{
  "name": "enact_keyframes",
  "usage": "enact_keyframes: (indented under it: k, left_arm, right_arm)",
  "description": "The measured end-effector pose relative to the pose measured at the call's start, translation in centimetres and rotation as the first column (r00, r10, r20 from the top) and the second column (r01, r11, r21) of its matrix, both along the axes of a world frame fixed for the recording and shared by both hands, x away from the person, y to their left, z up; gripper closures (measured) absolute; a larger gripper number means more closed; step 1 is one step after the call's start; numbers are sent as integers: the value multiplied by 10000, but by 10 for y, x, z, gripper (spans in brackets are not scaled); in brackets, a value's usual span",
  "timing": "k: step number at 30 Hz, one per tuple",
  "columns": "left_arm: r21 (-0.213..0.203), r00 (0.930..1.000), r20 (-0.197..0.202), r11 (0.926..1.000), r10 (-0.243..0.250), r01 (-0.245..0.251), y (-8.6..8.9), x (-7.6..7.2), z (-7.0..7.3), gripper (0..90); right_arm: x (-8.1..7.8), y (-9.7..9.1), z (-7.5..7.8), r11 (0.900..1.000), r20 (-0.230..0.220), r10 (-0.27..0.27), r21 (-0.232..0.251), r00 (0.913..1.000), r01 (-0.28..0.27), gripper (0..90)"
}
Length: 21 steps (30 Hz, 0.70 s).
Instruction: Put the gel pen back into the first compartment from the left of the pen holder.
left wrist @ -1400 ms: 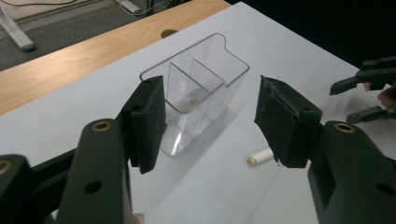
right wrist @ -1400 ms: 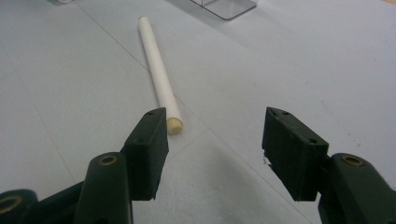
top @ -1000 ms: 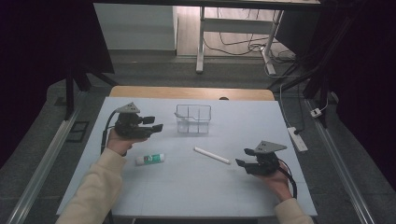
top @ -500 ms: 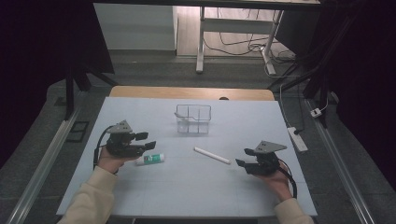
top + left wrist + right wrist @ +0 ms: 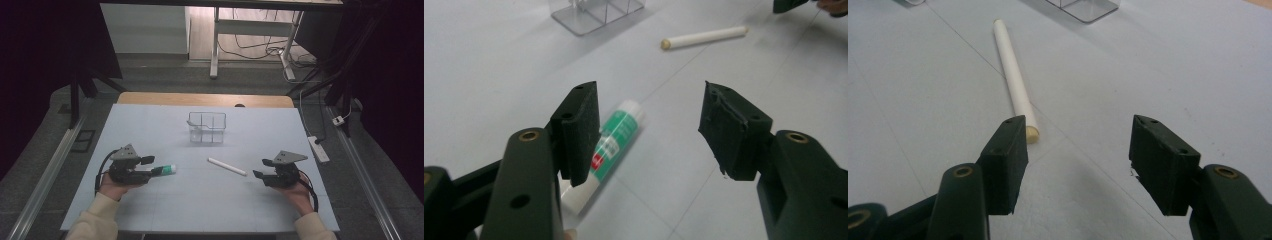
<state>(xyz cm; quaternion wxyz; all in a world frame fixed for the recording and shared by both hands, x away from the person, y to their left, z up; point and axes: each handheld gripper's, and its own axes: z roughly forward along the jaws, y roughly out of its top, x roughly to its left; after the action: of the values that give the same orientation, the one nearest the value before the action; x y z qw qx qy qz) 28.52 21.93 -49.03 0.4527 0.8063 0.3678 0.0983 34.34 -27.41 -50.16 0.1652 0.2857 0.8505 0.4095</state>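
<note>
A small green-and-white plastic tube (image 5: 611,145) lies flat on the pale blue table (image 5: 165,210), just ahead of the left gripper (image 5: 148,167), partly behind its left jaw; the jaws stand apart, grasping nothing. A white cylindrical stick (image 5: 1013,75) lies ahead of the right gripper (image 5: 263,168), likewise released. A clear plastic compartment box (image 5: 207,127) stands beyond both.

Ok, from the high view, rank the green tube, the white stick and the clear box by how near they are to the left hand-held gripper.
1. Green tube: right at the left hand-held gripper, lying by its open jaws.
2. White stick: mid-table, off toward the right hand's side.
3. Clear box: toward the table's far side, near the middle.
</note>
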Motion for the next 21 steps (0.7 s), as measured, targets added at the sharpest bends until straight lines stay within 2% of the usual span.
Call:
enact_keyframes:
  k: [2, 5, 14, 21]
  left_arm:
    - [23, 10000, -75, 10000, 30, -30, 0, -2, -3, 405]
    - [375, 10000, -6, 9993, 82, -82, -1, -3, -5, 399]
    - [401, 9999, -32, 9991, 141, -139, 0, -2, -7, 386]
    - [446, 9999, -43, 9989, 119, -117, 0, -1, -8, 378]
  right_arm:
    - [0, 0, 0, 10000, -8, -3, -17, 10000, 3, 398]
    - [-1, 1, 1, 10000, 137, 31, -42, 9999, -31, 402]
    - [-1, 0, 2, 10000, 190, 39, 1, 9998, -39, 402]
    - [0, 0, 2, 9999, 23, 35, -104, 10000, -35, 396]
